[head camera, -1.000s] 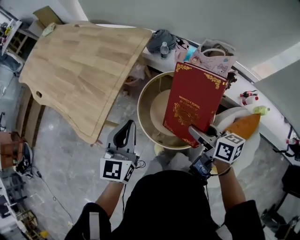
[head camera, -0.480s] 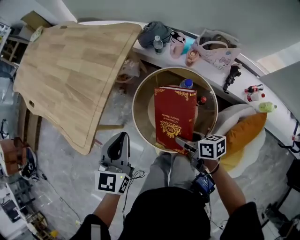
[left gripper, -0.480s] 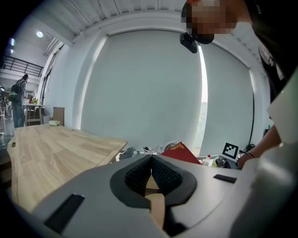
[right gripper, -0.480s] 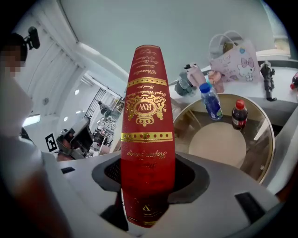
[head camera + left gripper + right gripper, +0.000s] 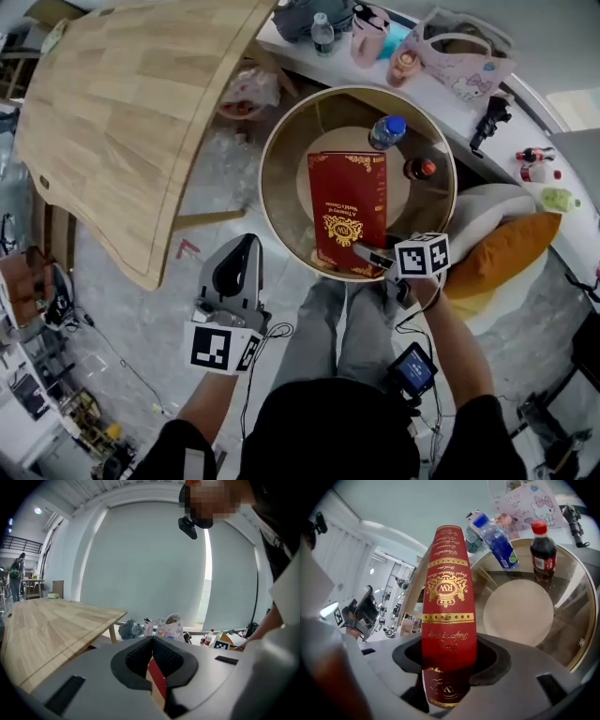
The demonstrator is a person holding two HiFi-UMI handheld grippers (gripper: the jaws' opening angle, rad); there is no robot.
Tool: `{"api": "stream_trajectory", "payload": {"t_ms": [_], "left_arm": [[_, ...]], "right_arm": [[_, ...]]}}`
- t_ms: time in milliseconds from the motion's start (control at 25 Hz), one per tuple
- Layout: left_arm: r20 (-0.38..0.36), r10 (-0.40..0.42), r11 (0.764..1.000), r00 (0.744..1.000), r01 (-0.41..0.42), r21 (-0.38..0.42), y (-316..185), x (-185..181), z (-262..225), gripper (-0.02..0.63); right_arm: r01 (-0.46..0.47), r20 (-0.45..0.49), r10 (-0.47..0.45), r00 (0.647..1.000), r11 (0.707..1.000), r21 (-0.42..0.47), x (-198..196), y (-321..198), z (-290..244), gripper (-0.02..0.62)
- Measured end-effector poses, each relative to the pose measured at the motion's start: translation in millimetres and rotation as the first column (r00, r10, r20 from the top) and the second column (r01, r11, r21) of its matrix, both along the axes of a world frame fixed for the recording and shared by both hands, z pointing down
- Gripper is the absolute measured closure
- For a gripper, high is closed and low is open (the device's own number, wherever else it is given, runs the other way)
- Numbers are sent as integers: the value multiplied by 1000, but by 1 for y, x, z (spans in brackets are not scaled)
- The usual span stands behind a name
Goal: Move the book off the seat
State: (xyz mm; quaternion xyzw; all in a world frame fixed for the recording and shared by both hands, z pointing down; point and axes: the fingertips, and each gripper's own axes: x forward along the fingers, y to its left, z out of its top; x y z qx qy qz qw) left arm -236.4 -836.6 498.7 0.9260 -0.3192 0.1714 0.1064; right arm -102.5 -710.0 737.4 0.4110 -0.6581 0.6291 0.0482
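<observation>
Right gripper [image 5: 372, 256] clamps red gold-crested "RW" hardback book [image 5: 347, 202] over round glass table [image 5: 263, 187] near rim; left gripper [image 5: 242, 258] closed, empty

The book [image 5: 348, 214] is deep red with gold corner scrolls, a gold crest and gold lettering. The marker cube [image 5: 422, 255] at its five o'clock is white with black squares. The round table [image 5: 281, 150] has a tan-gold rim. On it, at one o'clock, a bottle [image 5: 386, 131] has a blue cap. Another bottle [image 5: 419, 169], at three o'clock, is red-capped and dark, possibly cola. The cushion [image 5: 502, 258] is orange.
</observation>
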Motion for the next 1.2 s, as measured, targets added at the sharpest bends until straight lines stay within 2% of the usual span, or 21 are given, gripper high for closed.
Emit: {"api": "stream_trajectory", "payload": {"t_ms": [120,240,480,600,760,920,1000,1080,1200], "left_arm": [[-5,10,1000,1000,-10,-23,6,6,16,592],[7,21,999,1000,-21,-40,10,5,28,592],[17,59,996,998,-58,-62,23,13,39,592],[20,70,995,997,-69,-71,27,15,39,592],[31,103,992,994,-101,-75,35,22,40,592],[49,113,991,992,-109,-78,42,23,42,592],[52,108,991,993,-103,-82,44,23,43,592],[56,107,991,993,-102,-89,46,22,45,592],[61,114,990,992,-108,-92,50,24,46,592]], "right_arm": [[28,8,-28,1000,997,-78,4,11,38,353],[59,23,-57,998,992,-112,1,17,64,353],[0,115,19,993,987,-163,8,27,87,351],[-7,105,25,994,987,-162,16,32,95,348],[-7,23,11,1000,989,-146,28,34,103,328],[-20,-134,1,991,989,-144,50,39,119,276],[-19,-256,-21,966,989,-150,65,43,127,267],[13,-371,-70,926,988,-155,77,49,137,282],[-5,-377,-47,925,991,-136,77,50,142,295]]}}
